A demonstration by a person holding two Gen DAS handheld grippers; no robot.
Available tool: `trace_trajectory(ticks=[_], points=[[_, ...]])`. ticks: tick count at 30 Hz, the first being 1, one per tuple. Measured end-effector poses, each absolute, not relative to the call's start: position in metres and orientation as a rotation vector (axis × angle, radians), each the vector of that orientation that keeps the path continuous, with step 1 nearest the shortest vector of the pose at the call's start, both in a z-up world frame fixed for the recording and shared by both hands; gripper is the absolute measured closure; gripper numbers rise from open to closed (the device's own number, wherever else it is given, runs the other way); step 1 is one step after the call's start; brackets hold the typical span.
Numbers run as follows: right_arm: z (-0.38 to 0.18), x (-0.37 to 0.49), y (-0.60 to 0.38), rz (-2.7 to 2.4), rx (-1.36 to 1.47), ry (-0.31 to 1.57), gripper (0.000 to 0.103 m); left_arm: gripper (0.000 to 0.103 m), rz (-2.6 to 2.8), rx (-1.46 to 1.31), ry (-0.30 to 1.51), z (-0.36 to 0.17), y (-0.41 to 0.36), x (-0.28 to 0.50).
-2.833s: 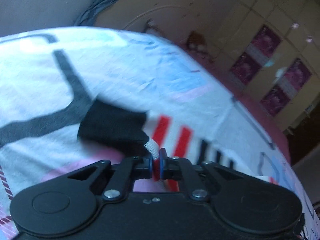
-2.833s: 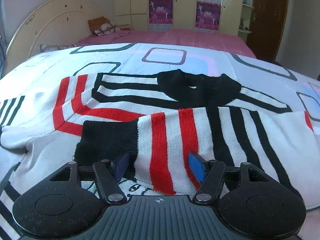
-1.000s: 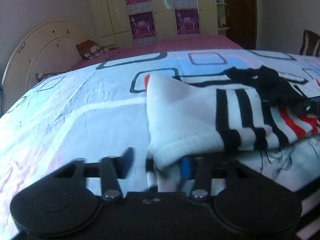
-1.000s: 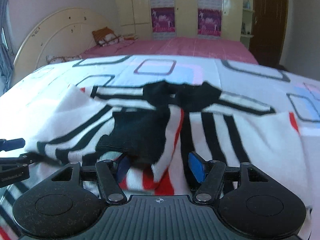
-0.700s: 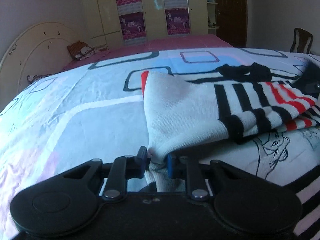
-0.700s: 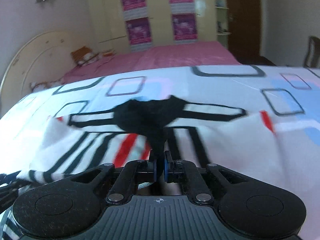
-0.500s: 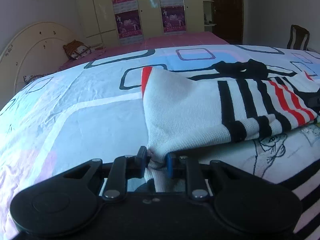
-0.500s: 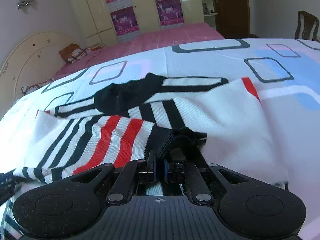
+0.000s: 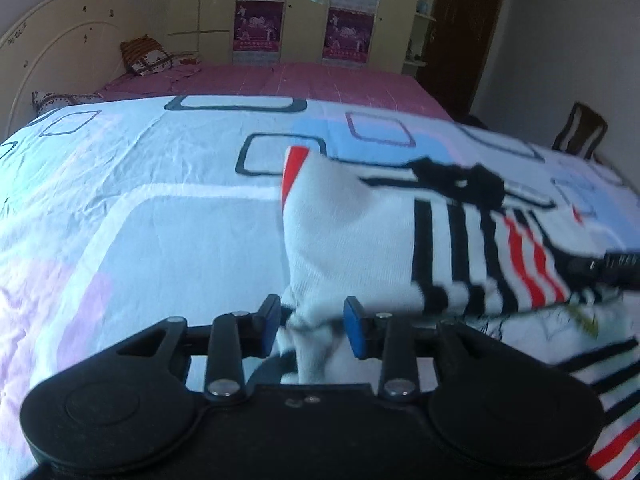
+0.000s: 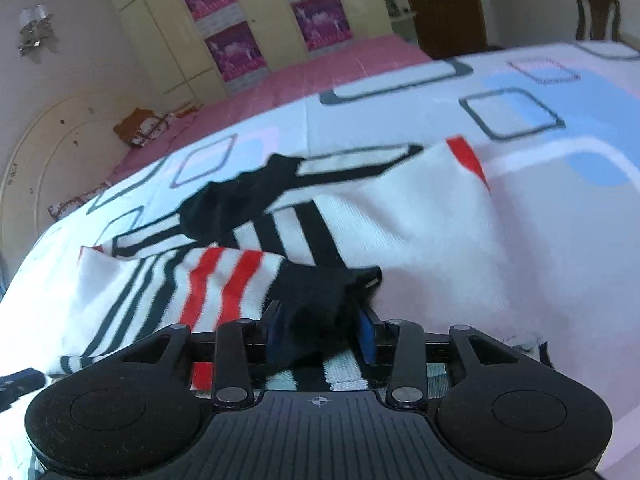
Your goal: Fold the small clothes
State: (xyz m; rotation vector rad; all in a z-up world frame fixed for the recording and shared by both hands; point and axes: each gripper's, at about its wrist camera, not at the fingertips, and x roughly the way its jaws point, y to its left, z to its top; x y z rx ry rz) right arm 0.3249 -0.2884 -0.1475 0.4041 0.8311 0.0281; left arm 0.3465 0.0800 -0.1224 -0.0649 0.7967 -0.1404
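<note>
A small white sweater (image 9: pixel 352 240) with black and red stripes and a black collar (image 9: pixel 460 184) lies on the bed. Its left sleeve is folded across the body. My left gripper (image 9: pixel 312 322) is open, with the white folded edge of the sleeve lying loose between its blue pads. My right gripper (image 10: pixel 322 330) is open, with the sleeve's black cuff (image 10: pixel 320 292) lying between its pads. The sweater (image 10: pixel 400 224) and its collar (image 10: pixel 236 200) also show in the right wrist view. The right gripper's tip shows at the right edge of the left wrist view (image 9: pixel 616 266).
The bed has a white sheet (image 9: pixel 160 208) with blue, pink and black squares, and a pink cover (image 9: pixel 280 80) behind. A cream headboard (image 9: pixel 52 52) and pillows (image 9: pixel 148 56) are at the back left. Wardrobes with purple posters (image 9: pixel 304 12) and a chair (image 9: pixel 580 132) stand beyond.
Both grippers were shut on the sleeve half a second ago. Both have opened and let it go, and the sleeve now rests across the sweater's body.
</note>
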Motion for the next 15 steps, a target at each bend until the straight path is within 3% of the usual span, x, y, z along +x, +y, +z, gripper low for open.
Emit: trace_trajectory(ticks=[3, 4, 5, 6, 12, 15], points=[[-0.146, 0.328, -0.287, 0.020, 0.404, 0.807, 0.066, 0.068, -0.124, -0.116, 0.796, -0.119, 0.078, 0.369], [-0.145, 0.329, -0.285, 0.020, 0.390, 0.797, 0.074, 0.068, -0.123, -0.131, 0.801, -0.120, 0.076, 0.379], [-0.143, 0.331, -0.282, 0.028, 0.369, 0.789, 0.092, 0.068, -0.119, -0.138, 0.806, -0.122, 0.074, 0.388], [-0.141, 0.334, -0.277, 0.037, 0.350, 0.782, 0.094, 0.068, -0.112, -0.141, 0.810, -0.125, 0.071, 0.399], [-0.130, 0.338, -0.260, 0.056, 0.160, 0.712, 0.094, 0.066, -0.042, -0.163, 0.842, -0.147, 0.068, 0.453], [-0.150, 0.343, -0.276, -0.001, 0.168, 0.806, 0.094, 0.057, -0.027, -0.173, 0.854, -0.157, 0.071, 0.471]])
